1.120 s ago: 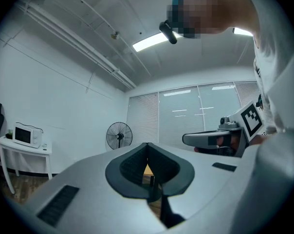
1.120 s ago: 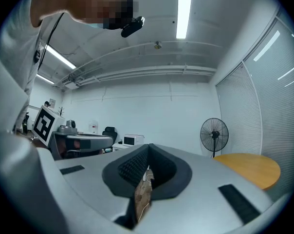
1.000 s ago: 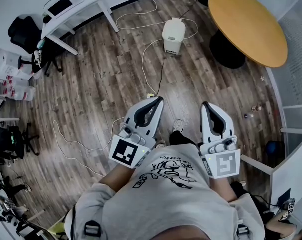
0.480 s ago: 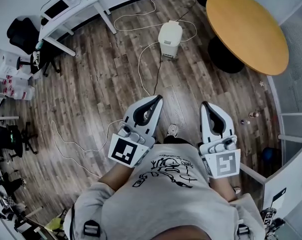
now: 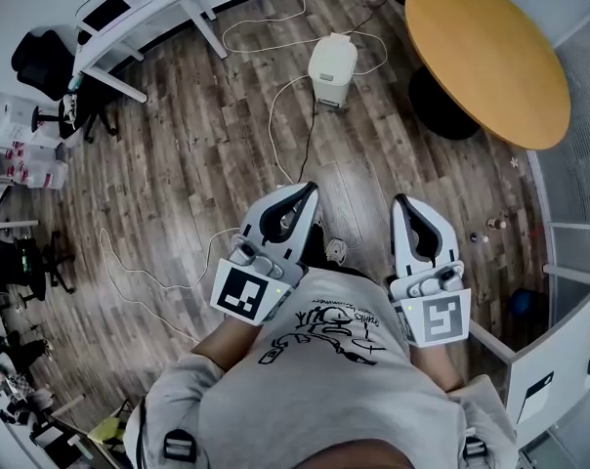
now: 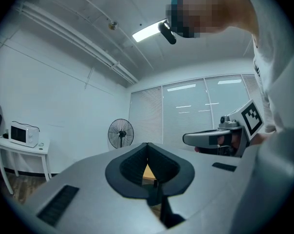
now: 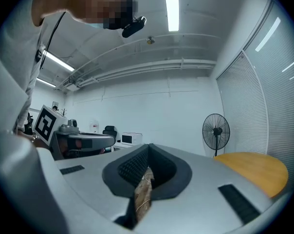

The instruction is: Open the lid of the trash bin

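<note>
Currently, bin [image 5: 332, 66] stands closed (contents hidden); left gripper [image 5: 304, 193] and right gripper [image 5: 404, 204] pressed together, empty, well apart from it.

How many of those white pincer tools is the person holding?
2. The left gripper sticks out ahead of the person on the left, the right gripper beside it on the right. None seems hidden.

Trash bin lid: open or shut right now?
Shut. In the head view the white trash bin stands upright on the wood floor, its lid down flush on the body; no gap shows.
</note>
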Available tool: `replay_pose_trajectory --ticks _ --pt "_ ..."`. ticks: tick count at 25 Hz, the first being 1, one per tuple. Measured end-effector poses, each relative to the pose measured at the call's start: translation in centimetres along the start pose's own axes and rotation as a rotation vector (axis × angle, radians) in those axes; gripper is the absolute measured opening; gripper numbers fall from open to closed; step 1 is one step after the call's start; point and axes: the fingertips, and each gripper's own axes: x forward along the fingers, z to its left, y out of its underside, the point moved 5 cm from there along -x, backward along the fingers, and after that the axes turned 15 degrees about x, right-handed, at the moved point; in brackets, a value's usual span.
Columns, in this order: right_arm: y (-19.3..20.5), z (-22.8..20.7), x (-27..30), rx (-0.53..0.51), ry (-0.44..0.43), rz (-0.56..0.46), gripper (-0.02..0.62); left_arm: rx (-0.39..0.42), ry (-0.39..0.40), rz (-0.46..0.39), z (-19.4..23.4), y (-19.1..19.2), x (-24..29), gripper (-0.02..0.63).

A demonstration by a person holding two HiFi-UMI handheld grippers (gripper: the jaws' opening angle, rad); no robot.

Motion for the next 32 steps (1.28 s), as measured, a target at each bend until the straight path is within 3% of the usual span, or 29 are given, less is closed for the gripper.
replay_pose_trajectory --ticks 9,17,32 --pt "-0.6 -1.7 2.2 -0.005 0.008 -0.017 0.006 -0.003 0.008 0.003 1.3 0.5 2.2 0.015" --pt "-0.7 -2.4 6.7 -0.005 -0.008 0.000 0.006 -0.010 -0.017 0.001 5.3 1.6 4.2 0.015" --pt "-2.5 -5.0 20.8 -0.022 -0.025 0.015 0.006 -0.016 -0.052 -0.005 17.5 4.2 10.7 0.015"
